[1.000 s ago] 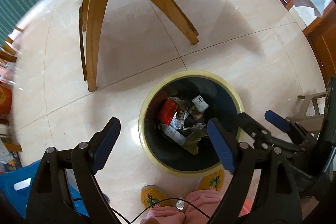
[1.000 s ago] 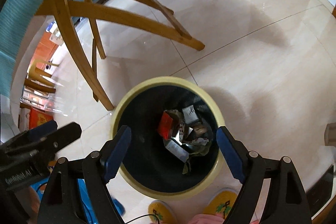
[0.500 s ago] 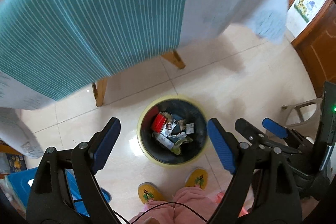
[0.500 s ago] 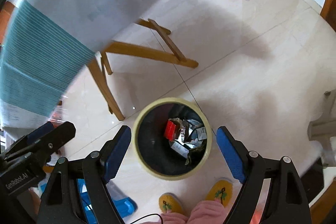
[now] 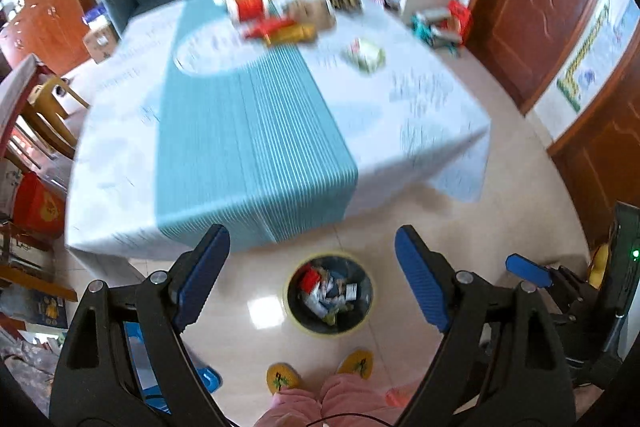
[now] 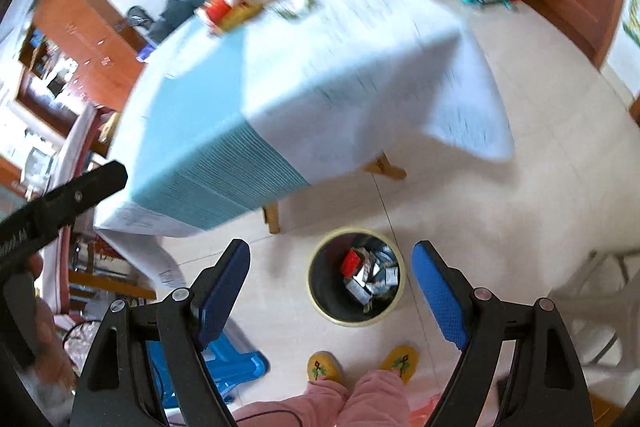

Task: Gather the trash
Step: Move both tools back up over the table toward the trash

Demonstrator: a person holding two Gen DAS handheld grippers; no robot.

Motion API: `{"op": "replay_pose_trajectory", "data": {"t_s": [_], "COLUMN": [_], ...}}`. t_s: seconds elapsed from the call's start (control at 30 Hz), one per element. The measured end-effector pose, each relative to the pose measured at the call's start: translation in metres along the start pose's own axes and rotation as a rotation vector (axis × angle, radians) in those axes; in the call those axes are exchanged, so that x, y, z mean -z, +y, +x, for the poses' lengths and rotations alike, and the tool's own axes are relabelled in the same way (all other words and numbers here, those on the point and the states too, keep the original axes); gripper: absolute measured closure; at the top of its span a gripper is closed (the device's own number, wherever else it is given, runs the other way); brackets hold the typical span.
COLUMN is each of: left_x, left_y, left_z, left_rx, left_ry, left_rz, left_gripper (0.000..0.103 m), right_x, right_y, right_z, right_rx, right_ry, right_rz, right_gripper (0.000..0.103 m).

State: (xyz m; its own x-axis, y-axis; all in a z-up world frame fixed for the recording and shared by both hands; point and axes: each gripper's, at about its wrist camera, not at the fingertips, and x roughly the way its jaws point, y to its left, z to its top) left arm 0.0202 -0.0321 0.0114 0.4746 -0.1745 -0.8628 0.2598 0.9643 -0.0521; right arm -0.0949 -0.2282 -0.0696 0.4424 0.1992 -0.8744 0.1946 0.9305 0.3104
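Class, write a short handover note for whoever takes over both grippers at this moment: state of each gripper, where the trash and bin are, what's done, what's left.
Left gripper: open, empty.
Right gripper: open, empty.
Trash bin: on the floor by the person's slippers, already holding wrappers.
Table: blurred packets at the far end.
Done: some trash binned.
Left: probably fetch the table's packets and drop them in.

High, down-tilted wrist views — shared bin (image 5: 328,294) (image 6: 356,283)
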Motion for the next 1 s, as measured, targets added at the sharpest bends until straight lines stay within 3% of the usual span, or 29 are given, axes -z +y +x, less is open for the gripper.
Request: {"op": "replay_pose_trajectory", "data": {"t_s": [0.2, 0.47, 0.63, 0.87, 1.0], "left_x": [-0.048, -0.117, -0.167, -0.252, -0.290], "left_y": [0.021, 0.056, 0.082, 0.128, 0.139], "left_z": [-0.057, -0.071, -0.032, 0.074, 0.140], "left_rx": [-0.042, -0.058, -0.052, 0.038, 0.093], "left_ry": [-0.076, -0.125, -0.096, 0.052, 0.121], "left_rz": [-0.057, -0.047, 0.023, 0.087, 0.141], "left_gripper": [0.020, 0.020, 0.020, 0.020, 0.020], "right_x": [-0.053, -0.129, -0.185, -0.264, -0.308], "right_y": [0.038, 0.079, 0.099, 0.124, 0.132], "right_z": [-0.048, -0.055, -0.026, 0.039, 0.093], "right_rx": [-0.040, -0.063, -0.039, 0.001, 0.003], "right_ry": [-0.067, -0.129, -0.143, -0.150, -0.120], "right_rz": [-0.103, -0.216, -0.225, -0.126, -0.002], "right_gripper": [0.018, 0.018, 0.018, 0.019, 0.031]}}
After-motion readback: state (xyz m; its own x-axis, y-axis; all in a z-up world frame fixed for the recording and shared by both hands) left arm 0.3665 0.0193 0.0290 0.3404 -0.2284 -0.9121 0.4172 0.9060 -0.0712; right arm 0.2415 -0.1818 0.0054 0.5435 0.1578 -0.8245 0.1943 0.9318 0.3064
